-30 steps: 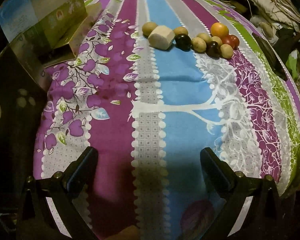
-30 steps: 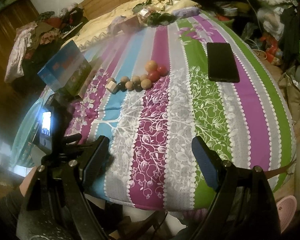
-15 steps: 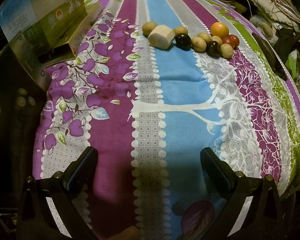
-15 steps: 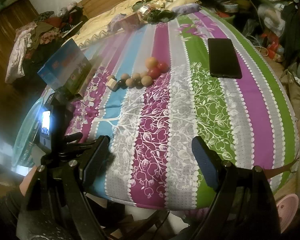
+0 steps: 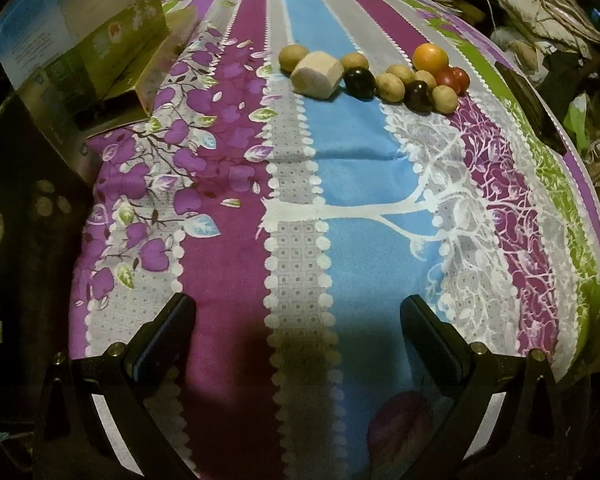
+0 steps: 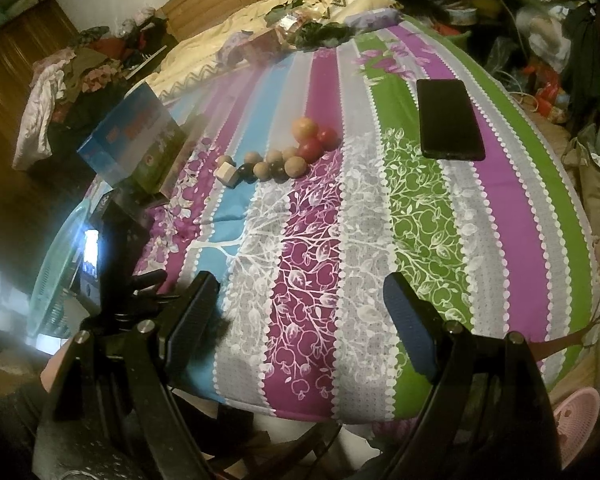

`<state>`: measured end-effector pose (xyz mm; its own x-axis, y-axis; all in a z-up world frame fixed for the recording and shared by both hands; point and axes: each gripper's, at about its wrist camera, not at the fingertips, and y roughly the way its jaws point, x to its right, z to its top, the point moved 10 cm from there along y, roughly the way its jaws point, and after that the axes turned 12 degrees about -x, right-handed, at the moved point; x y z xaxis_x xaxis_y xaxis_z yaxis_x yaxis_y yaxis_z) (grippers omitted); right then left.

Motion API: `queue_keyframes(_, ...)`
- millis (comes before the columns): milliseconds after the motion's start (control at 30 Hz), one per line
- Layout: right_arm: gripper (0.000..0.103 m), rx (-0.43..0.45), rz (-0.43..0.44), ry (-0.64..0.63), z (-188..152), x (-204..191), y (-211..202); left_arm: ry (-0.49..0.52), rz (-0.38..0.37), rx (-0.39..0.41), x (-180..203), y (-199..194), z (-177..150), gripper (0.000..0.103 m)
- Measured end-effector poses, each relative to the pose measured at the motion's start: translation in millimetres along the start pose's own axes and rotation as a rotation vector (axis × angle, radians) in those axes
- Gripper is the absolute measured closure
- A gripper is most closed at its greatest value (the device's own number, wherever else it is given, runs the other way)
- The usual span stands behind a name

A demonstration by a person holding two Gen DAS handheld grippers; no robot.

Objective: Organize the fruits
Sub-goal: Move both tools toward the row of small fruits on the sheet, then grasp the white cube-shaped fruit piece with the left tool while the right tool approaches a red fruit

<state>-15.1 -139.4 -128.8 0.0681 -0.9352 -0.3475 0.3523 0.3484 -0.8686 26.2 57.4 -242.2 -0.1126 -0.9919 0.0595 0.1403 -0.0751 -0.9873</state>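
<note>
Both hand-held grippers, left (image 5: 296,328) and right (image 6: 300,304), stand apart, empty. Fruit cluster (image 5: 400,80) lies well ahead; wooden block (image 5: 315,76) touches it; black phone (image 6: 449,119) ahead-right.

Both grippers — left gripper (image 5: 296,324), right gripper (image 6: 300,304) — agape (empty)

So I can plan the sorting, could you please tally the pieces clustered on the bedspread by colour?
Tan balls: 6
Dark balls: 2
Red balls: 2
Orange ball: 1
Pale wooden block: 1
Total: 12
</note>
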Motion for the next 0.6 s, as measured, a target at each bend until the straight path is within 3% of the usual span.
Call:
queue_keyframes(233, 0.017, 0.004, 0.002, -0.002, 7.8, 2.3, 1.2, 0.017, -0.048, 0.128, -1.6, -37.0, 44.3, 0.006)
queue_keyframes(433, 0.017, 0.018, 0.000, 0.011, 18.6, 10.2, 4.3, 0.089, -0.102, 0.137, 7.9, -19.0, 93.3, 0.042)
queue_keyframes(600, 0.017, 0.005, -0.015, 0.032, 27.8, 23.4, 12.0, 0.143, -0.108, 0.159, 14.7, 1.7, 117.0, 0.044)
